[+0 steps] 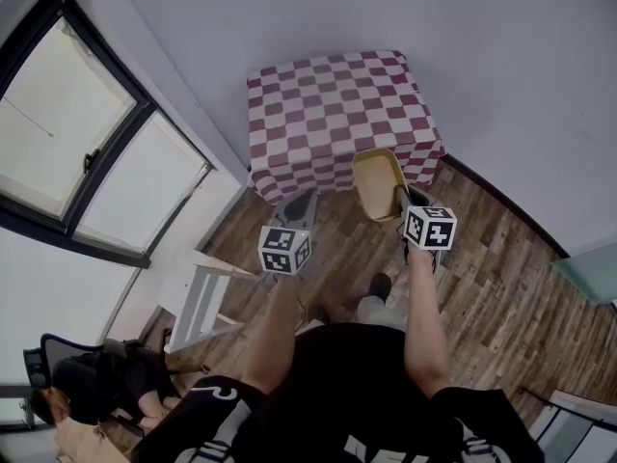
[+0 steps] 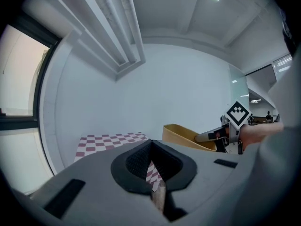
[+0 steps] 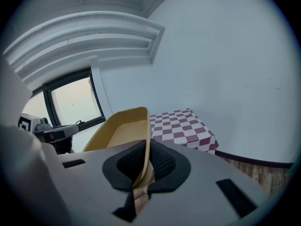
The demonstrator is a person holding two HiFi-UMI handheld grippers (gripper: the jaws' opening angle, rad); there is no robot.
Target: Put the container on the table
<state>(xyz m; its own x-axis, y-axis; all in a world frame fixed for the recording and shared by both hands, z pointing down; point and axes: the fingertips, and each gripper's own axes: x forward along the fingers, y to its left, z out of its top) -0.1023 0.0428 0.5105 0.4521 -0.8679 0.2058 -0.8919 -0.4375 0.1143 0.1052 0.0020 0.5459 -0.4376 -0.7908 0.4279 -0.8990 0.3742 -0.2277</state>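
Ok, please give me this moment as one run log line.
right gripper: shut on yellow container rim | left gripper: shut, empty | checkered table: ahead, container not yet on it

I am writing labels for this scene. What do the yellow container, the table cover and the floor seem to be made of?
Yellow container: probably plastic; thin, smooth, matte wall of one colour.
Table cover: likely cloth; red-and-white checks, draping over the edges.
Floor: wood-look planks, real wood or laminate unclear.
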